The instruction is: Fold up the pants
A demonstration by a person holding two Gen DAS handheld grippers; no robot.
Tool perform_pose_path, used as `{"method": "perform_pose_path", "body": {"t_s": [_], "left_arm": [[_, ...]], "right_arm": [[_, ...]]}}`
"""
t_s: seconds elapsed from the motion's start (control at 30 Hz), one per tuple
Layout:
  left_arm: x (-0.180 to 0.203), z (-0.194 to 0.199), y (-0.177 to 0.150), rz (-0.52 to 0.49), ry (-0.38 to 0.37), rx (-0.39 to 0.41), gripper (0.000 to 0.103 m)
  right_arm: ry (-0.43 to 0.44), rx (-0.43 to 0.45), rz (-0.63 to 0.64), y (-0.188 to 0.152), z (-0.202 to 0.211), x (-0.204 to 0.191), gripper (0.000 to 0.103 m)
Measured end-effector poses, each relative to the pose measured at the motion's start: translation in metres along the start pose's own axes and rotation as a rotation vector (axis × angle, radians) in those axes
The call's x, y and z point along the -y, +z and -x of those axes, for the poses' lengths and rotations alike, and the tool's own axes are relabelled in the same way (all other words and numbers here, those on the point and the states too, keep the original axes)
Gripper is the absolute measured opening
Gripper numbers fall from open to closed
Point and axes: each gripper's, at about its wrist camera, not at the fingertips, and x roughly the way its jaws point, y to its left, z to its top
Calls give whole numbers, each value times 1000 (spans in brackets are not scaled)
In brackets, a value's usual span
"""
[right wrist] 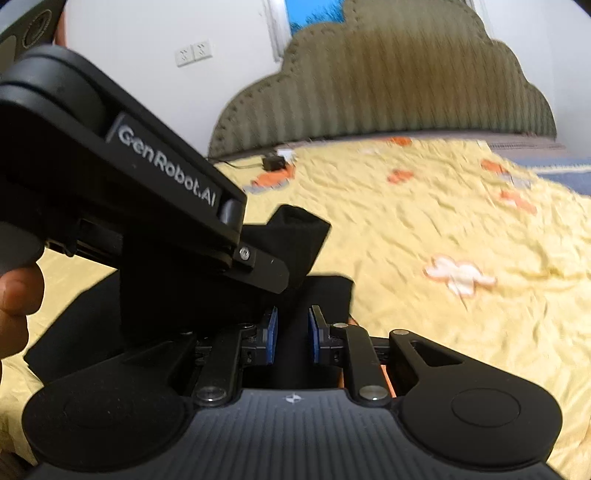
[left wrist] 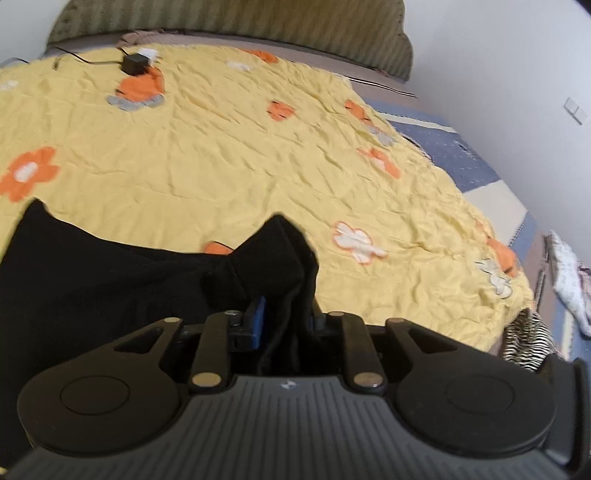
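The black pants (left wrist: 92, 280) lie on the yellow flowered bedspread (left wrist: 221, 155) at the lower left of the left wrist view. One bunched edge of them rises into my left gripper (left wrist: 286, 319), which is shut on that fabric between its blue pads (left wrist: 258, 314). In the right wrist view, my right gripper (right wrist: 293, 332) is shut on another fold of the black pants (right wrist: 295, 236). The left gripper's housing (right wrist: 147, 173) crosses just above and to the left, close beside it. A thumb (right wrist: 18, 291) shows at the left edge.
An olive ribbed headboard (left wrist: 258, 26) stands at the far end of the bed. A black charger (left wrist: 135, 62) with a cable lies near it. A blue patterned sheet (left wrist: 454, 147) shows at the right. A striped cloth (left wrist: 524, 339) and a white cloth (left wrist: 569, 280) hang past the bed's right edge.
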Motion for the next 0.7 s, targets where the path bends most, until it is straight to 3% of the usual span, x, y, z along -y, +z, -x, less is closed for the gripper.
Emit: {"method": "perform_pose_path", "body": {"t_s": [0.1, 0.17, 0.23, 0.33, 0.4, 0.47, 0.6, 0.7], "left_arm": [[7, 4, -1, -17, -54, 19, 26], [8, 22, 3, -34, -72, 81, 37], [3, 42, 10, -63, -25, 155, 77], [-13, 66, 12, -137, 129, 258, 89], [-25, 68, 4, -201, 284, 273, 90], [-40, 65, -5, -215, 386, 262, 90], [-72, 63, -21, -169, 426, 210, 90], [-83, 63, -26, -165, 446, 208, 91]], "right_arm": [[-66, -23, -14, -9, 8, 4, 17], [-100, -33, -34, -14, 15, 12, 17], [-179, -25, -51, -18, 32, 21, 17], [-313, 54, -40, -10, 59, 23, 17], [-212, 107, -18, -3, 73, 9, 17], [-108, 97, 29, -1, 74, -11, 18], [-11, 27, -41, 2, 54, -14, 43], [25, -9, -124, 12, 25, 5, 45]]}}
